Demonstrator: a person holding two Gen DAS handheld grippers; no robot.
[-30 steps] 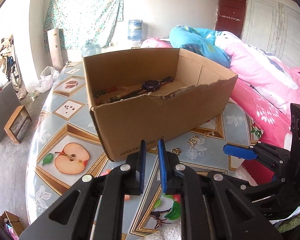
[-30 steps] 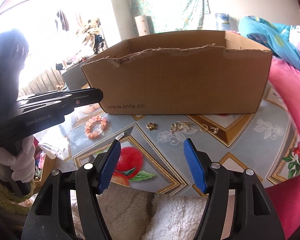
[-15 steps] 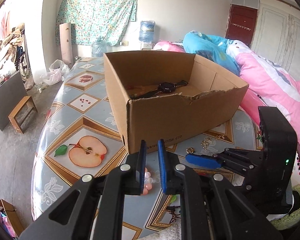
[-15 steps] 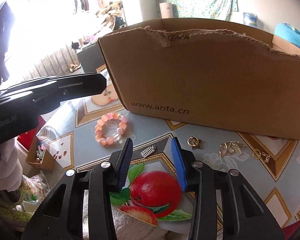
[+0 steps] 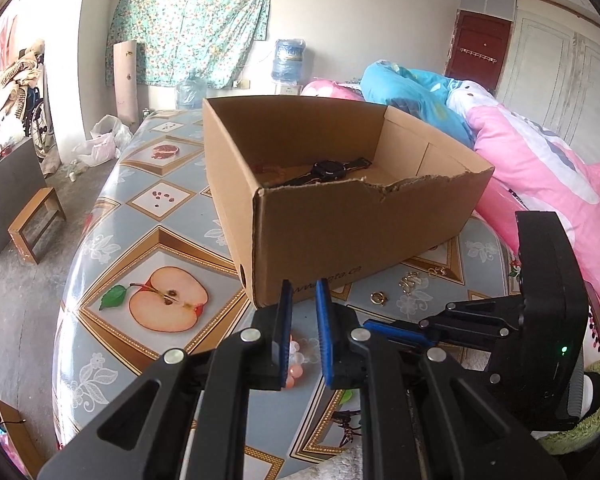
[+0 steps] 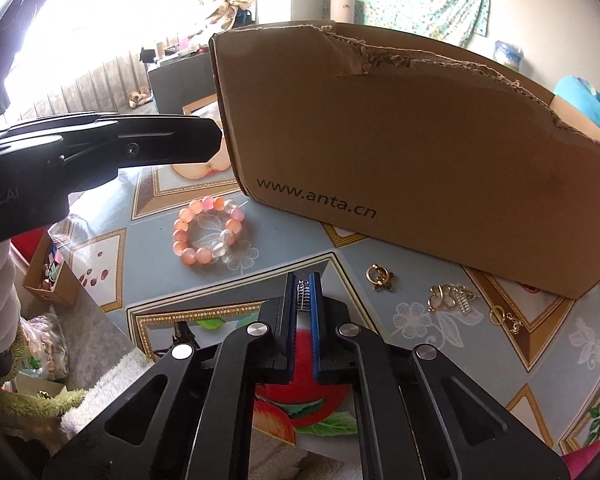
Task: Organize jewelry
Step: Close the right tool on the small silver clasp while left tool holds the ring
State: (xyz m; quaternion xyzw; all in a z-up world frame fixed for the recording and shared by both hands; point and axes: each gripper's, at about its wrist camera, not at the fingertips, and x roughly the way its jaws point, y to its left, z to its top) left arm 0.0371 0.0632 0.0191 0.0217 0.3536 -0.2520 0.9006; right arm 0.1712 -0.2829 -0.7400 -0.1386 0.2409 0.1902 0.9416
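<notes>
From your left wrist, your left gripper [image 5: 303, 312] hangs nearly closed and empty before the cardboard box [image 5: 340, 216], where a black watch [image 5: 332, 170] lies. From your right wrist, your right gripper [image 6: 303, 294] has just been closing and now pinches a small silver clasp [image 6: 302, 291] on the table [image 6: 260, 264], near the pink bead bracelet [image 6: 206, 230].

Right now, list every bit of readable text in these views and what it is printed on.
"www.anta.cn": front wall of the cardboard box.
"bot.AI": side of the left tongs, the start cut off by the frame edge.
Water jug label: too blurred to read.
Nothing else is legible.
</notes>
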